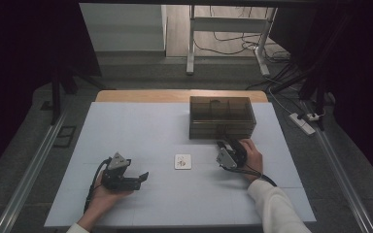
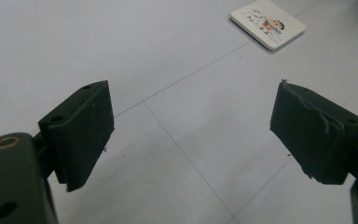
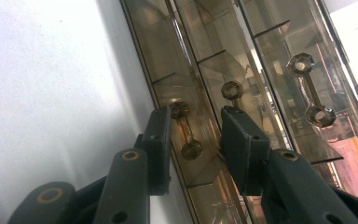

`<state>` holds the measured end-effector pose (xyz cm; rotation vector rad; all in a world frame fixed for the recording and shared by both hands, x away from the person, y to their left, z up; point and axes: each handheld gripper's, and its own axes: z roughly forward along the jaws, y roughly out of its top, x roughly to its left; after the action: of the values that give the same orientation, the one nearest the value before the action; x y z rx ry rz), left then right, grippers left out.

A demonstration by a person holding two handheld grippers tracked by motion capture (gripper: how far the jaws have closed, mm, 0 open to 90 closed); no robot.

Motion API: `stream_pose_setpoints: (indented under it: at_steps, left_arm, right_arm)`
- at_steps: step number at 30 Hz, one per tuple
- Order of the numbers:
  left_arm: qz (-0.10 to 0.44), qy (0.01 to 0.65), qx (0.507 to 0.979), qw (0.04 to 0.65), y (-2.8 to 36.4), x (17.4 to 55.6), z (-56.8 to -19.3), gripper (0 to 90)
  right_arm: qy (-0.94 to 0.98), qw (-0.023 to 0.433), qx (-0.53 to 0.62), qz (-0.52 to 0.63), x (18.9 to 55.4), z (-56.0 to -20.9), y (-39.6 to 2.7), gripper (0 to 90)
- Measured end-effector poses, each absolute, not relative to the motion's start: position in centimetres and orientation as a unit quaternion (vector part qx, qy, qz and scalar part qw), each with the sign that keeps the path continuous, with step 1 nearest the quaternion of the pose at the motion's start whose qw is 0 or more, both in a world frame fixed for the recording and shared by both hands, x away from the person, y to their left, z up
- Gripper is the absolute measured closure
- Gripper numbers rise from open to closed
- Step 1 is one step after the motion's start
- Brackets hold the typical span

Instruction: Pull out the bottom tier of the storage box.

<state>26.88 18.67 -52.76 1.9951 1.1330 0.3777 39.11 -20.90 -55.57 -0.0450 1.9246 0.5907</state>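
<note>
Surface: pale grey-white tabletop (image 1: 141, 126), wood edge at top; dark room, cables on floor upper frame | smoky translucent plastic drawer box (image 1: 222, 116) upper centre-right, long axis L–R, drawer fronts facing frame bottom | small white square picture card (image 1: 183, 161) centre, flat | left gripper (image 2: 191, 126) lower left, jaws wide apart, empty | right gripper (image 3: 196, 140) at box front, jaws part-open astride faceted drawer handle (image 3: 186, 130), not clamped.

Items I log off-task from my station:

1. Counter (image 1: 126, 126): pale grey surface with faint seam lines; a wooden strip (image 1: 141, 95) shows along its far edge.
2. Drawer box (image 1: 222, 116): smoky translucent plastic, on the far right part of the counter. Its drawers have faceted bar handles (image 3: 186, 130).
3. Square white card (image 1: 183, 161) with a small cartoon print (image 2: 267, 23), flat near the counter's middle, well apart from the box.
4. White power strip (image 1: 303, 123) on the floor, right of the counter.
5. White frame legs (image 1: 191, 43) beyond the counter, loose cables (image 1: 233, 41) between them.
6. Metal rail (image 1: 26, 179) on the floor, left side.
</note>
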Motion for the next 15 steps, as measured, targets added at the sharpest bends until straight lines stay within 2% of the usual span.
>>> stream_pose_setpoints:
  at_steps: [15]
  left_arm:
    - [0.149, 0.447, 0.788, 0.396, 18.67, 26.89, -52.79, 13.6]
  right_arm:
    - [0.808, 0.534, -0.026, 0.249, 39.29, -55.87, -20.81, 58.8]
